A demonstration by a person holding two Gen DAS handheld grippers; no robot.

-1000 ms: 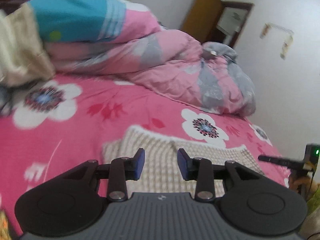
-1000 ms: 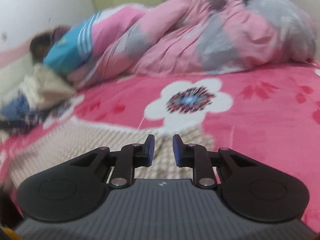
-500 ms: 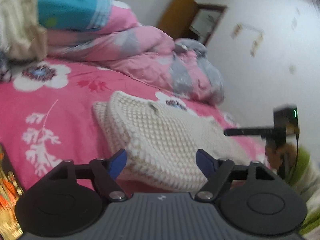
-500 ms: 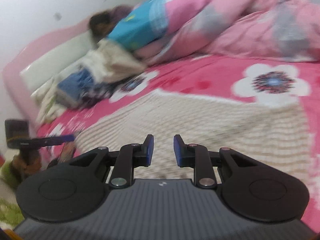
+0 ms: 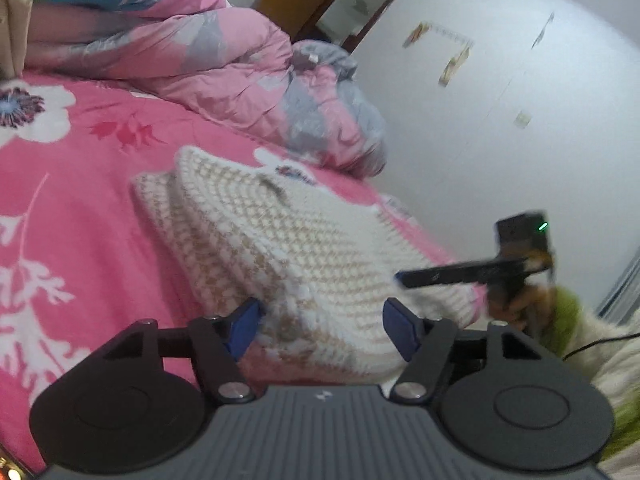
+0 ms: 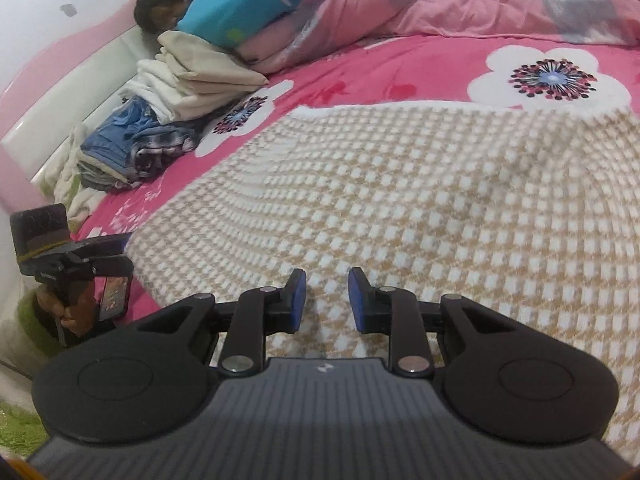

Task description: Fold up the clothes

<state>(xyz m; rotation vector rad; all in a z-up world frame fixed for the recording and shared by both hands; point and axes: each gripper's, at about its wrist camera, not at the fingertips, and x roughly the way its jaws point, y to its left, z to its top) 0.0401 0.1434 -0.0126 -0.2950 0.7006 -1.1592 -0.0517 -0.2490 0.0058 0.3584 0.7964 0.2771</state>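
A bed with a hot-pink flowered sheet fills both views, a pink and grey quilt heaped along its far side and a stack of folded clothes piled near the headboard. The thing to be folded, a cream and beige knitted sweater, lies spread over the near part of the bed, with one end reaching the mattress edge and a thick doubled fold showing in the left wrist view. The left gripper points slightly downward at the near hem of that fold; its jaws stand wide and are closing, with the knit's bulging edge between them, though the pads do not appear to press on it yet. The right gripper tilts more steeply down over the flat middle of the sweater, its jaws narrow, a small gap between them, and nothing held. The person's other hand, in a green sleeve, shows gripping each tool's handle from the opposite view. The main risk from here, as I judge it, is that the left jaws catch only the top layer of the loose, stretchy knit, so the fold slips apart when lifted; the right gripper, nearly closed over flat fabric, may simply skate across it rather than pinch, and dragging could rumple the sheet beneath.
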